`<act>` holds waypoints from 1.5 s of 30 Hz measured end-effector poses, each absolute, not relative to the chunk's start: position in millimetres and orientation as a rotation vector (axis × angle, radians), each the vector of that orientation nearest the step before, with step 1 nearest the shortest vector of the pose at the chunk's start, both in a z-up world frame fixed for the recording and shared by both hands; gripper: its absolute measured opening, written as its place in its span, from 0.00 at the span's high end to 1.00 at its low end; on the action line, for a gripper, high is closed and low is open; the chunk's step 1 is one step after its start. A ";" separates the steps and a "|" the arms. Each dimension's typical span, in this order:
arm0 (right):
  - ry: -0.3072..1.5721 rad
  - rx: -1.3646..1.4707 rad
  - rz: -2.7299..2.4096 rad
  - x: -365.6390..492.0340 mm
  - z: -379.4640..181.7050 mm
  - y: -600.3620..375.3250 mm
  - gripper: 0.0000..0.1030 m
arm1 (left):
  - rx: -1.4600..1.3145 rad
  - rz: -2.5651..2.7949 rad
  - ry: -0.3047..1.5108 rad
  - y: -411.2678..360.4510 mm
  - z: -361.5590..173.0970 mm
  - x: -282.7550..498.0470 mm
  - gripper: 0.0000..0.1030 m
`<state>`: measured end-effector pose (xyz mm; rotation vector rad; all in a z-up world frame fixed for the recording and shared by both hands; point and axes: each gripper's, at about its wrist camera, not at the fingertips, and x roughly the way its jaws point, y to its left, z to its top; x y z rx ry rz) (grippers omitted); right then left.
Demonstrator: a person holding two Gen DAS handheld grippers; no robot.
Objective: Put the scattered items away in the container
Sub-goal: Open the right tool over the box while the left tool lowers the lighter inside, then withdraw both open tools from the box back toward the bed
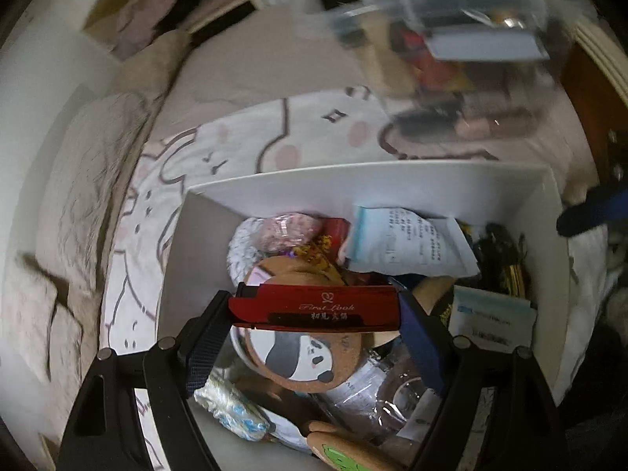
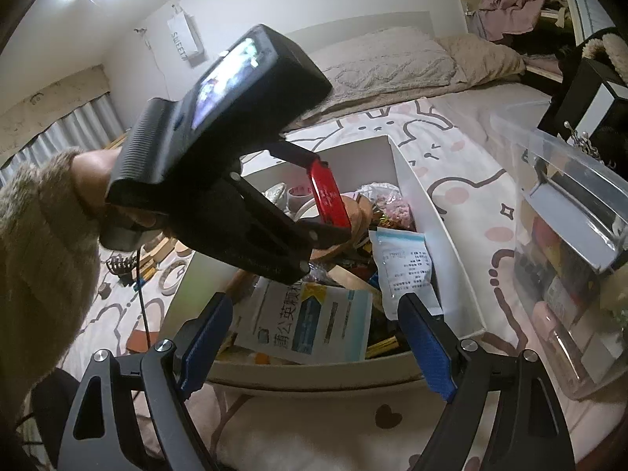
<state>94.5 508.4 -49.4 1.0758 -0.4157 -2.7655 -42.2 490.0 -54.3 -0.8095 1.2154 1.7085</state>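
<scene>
My left gripper is shut on a flat red box with gold lettering and holds it over the white container. The same left gripper and red box show in the right wrist view, above the container. The container holds a panda coaster, paper packets, a blue-and-white leaflet and other small items. My right gripper is open and empty, just in front of the container's near wall.
The container sits on a bed sheet with cartoon animals. A clear plastic bin with bottles stands to the right. Rings, a hair clip and small items lie on the sheet to the left. A pillow lies behind.
</scene>
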 end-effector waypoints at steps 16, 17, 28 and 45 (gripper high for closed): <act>-0.473 1.041 -2.755 102.3 -48.1 516.2 0.16 | -0.781 1.663 1.307 492.9 -61.4 -39.0 0.00; -0.475 1.041 -2.756 102.5 -47.7 516.1 0.16 | -0.786 1.667 1.297 491.8 -59.8 -38.0 0.00; -0.466 1.024 -2.767 110.7 -34.4 507.3 0.16 | -0.770 1.772 1.078 464.0 -17.0 -16.4 0.00; -0.414 0.880 -2.833 137.0 29.2 473.5 0.00 | -0.647 2.039 0.781 371.1 61.1 10.1 0.00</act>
